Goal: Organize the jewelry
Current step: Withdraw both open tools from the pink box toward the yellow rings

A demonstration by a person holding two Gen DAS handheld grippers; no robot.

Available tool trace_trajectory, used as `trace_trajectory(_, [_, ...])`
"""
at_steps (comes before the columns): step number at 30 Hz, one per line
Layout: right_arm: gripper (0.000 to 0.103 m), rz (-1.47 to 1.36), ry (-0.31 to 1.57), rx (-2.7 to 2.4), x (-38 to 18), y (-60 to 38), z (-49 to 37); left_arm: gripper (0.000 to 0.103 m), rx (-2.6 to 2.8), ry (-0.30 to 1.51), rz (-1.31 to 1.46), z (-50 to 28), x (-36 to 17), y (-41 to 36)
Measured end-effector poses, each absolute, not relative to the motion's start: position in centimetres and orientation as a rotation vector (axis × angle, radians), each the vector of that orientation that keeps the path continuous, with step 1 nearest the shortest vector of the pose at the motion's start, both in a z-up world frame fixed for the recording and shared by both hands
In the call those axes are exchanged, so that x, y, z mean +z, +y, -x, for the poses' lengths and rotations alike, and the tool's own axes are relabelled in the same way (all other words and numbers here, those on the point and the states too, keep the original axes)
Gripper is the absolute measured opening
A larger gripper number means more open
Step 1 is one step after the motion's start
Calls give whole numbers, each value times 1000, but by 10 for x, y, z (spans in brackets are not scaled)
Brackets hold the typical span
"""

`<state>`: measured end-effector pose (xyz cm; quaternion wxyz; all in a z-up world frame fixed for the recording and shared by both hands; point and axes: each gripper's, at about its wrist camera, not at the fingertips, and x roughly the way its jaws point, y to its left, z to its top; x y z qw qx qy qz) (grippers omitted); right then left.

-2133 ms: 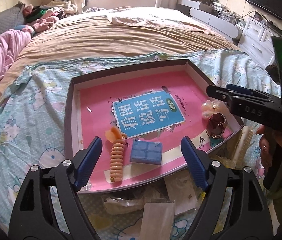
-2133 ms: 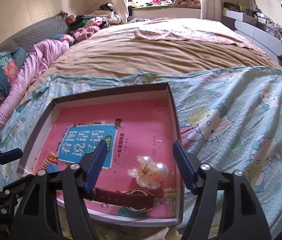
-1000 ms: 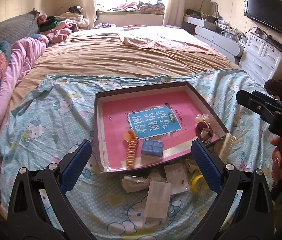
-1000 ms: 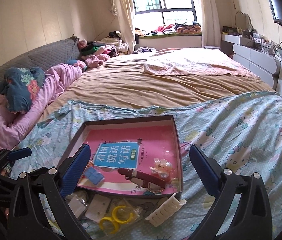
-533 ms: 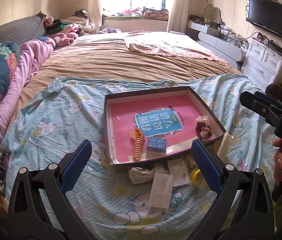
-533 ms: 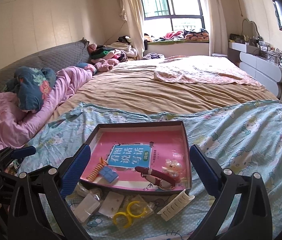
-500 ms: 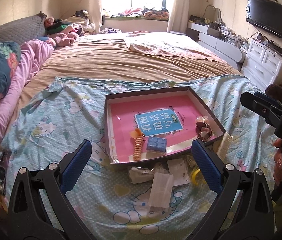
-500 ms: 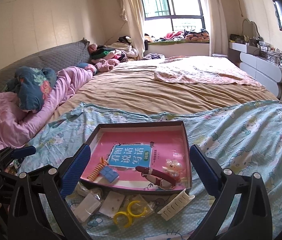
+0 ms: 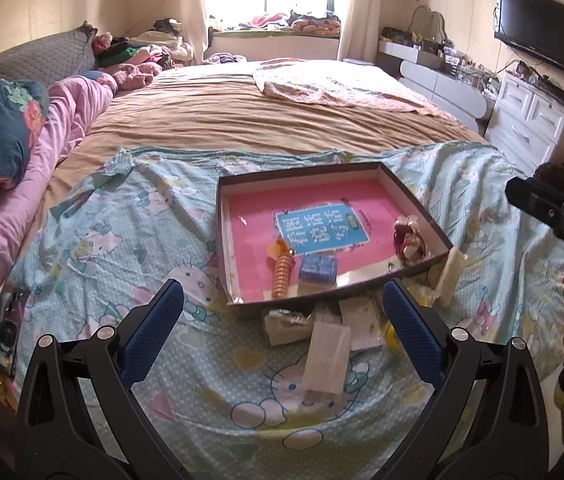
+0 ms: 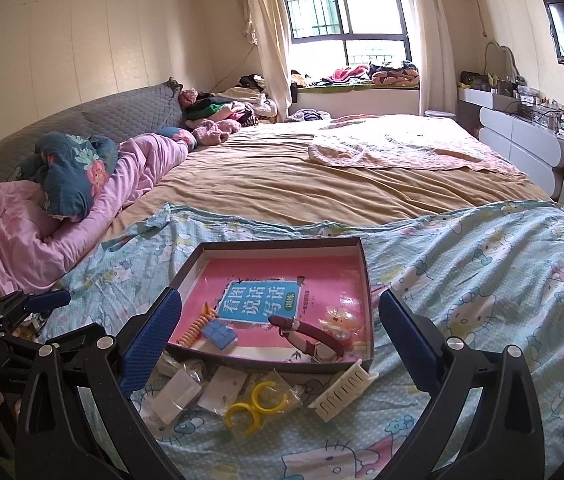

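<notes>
Tan bedsheet (image 10: 302, 184) covered bed; cartoon-print blue sheet (image 10: 482, 264) lay over near end. Pink quilt (image 10: 42, 232) bunched along left side. Wall television (image 9: 536, 28) above white dresser (image 9: 526, 120). Window (image 10: 346, 8) behind.

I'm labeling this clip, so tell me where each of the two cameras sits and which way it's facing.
Left wrist: rides the left gripper, above the bed's near edge, facing the box and the window; its own open blue fingers show, and the right gripper's tip at right.
Right wrist: rides the right gripper, facing likewise from farther right; its open fingers show, the left gripper at left.
Shared: box, blue case, orange coil, white comb.
</notes>
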<state>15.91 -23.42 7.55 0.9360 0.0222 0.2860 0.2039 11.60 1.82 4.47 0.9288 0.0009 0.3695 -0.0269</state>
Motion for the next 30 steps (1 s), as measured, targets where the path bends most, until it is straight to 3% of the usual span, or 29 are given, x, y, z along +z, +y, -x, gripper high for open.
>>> trace_trajectory(30, [98, 19, 808, 453, 0, -230, -131, 93, -54, 896, -68, -102, -20, 9])
